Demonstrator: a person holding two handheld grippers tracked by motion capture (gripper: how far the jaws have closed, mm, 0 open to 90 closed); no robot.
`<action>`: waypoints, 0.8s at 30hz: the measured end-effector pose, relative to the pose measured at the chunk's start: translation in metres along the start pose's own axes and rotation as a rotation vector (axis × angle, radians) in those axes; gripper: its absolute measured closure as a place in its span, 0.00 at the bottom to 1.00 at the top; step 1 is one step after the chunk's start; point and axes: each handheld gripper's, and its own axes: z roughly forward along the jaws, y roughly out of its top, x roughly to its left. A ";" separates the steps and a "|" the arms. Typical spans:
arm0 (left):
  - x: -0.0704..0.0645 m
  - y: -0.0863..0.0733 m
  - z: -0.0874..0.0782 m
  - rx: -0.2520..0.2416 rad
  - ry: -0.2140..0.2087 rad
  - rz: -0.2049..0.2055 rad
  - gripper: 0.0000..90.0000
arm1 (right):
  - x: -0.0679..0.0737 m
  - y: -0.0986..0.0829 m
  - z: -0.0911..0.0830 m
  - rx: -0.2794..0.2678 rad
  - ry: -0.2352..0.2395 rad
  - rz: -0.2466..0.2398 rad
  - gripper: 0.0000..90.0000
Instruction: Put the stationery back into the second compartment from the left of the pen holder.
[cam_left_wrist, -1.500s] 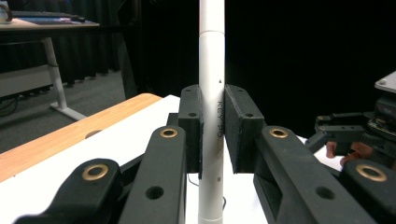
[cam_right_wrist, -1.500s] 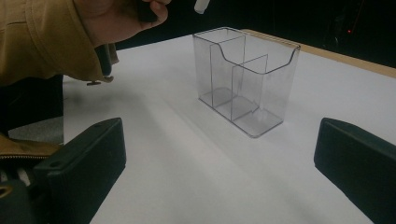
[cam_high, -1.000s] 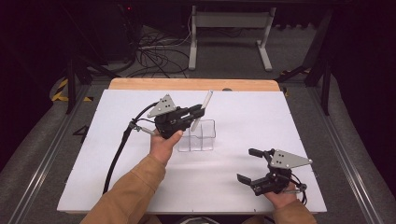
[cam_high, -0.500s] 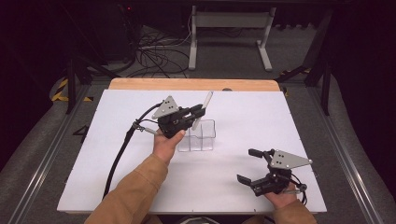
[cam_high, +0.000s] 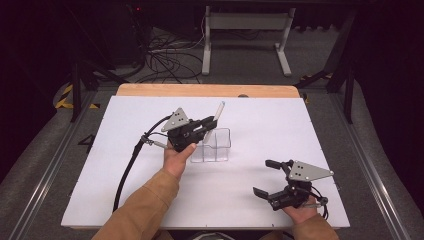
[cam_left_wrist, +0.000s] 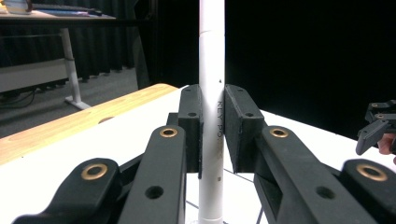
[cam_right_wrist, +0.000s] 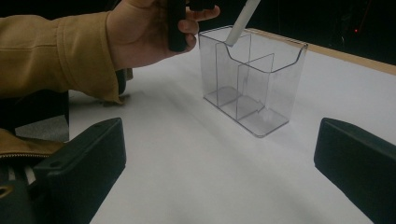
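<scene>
You are working in what looks like a lab or recording room, not a home. Your table (cam_high: 320, 130) is covered with a plain white sheet, with a bare wooden edge (cam_high: 205, 90) at its far side. Black curtains (cam_left_wrist: 107, 51) close off the room, and the surroundings are dark. The floor is grey carpet (cam_high: 320, 60), with a loose tangle of cables (cam_high: 165, 57) lying on it behind the table. A white metal desk frame (cam_high: 245, 37) stands farther back. Yellow and black hazard tape (cam_high: 65, 96) marks the floor at the left, and metal rails (cam_high: 47, 170) run along both sides of the table.
</scene>
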 end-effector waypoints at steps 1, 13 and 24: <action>0.000 -0.001 0.000 0.002 -0.003 -0.001 0.87 | 0.000 0.000 0.000 0.000 -0.001 0.000 0.03; -0.002 -0.011 0.000 0.032 -0.013 0.016 0.87 | 0.000 0.000 0.001 0.000 0.005 0.000 0.03; -0.006 -0.016 -0.003 0.071 -0.004 0.039 0.87 | 0.001 0.000 0.001 -0.001 0.011 -0.004 0.03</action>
